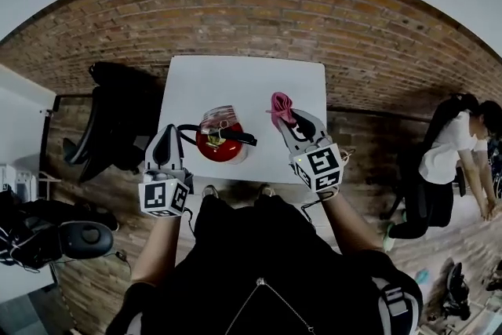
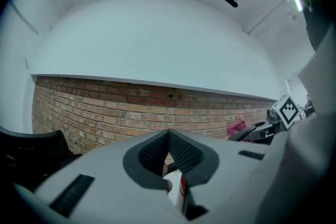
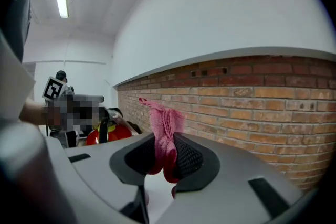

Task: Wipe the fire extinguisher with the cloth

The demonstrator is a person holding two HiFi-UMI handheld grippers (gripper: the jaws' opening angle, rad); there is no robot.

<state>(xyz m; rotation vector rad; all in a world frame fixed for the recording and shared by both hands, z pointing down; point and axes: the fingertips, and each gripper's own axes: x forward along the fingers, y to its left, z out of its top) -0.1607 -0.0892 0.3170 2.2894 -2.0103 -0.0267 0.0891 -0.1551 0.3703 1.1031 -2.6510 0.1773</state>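
Chair: a black office chair (image 1: 110, 121) stands just beside the table's left edge, behind my left gripper.
Left gripper: my left gripper (image 1: 168, 133) hangs over the front left corner of the table. In the left gripper view (image 2: 168, 135) its jaws meet at the tips with nothing between them.
Table: the white table (image 1: 243, 78) stands against the brick wall (image 2: 131, 107); its far half is bare.
Fire extinguisher: the red fire extinguisher (image 1: 222, 141) stands upright near the table's front edge, between my two grippers and touching neither. Its black hose and lever (image 1: 235, 136) lie across the top. A red and white sliver of it shows below the left jaws (image 2: 181, 186).
Cloth: the pink cloth (image 1: 281, 107) sticks up in a bunch from the right jaws, to the right of the extinguisher and apart from it.
Right gripper: my right gripper (image 1: 289, 120) is clamped on the cloth (image 3: 164, 126); the right gripper view (image 3: 165, 140) shows fabric pinched between both pads.
Bystander: a person (image 1: 451, 161) in a white top bends over well apart, at the far right.
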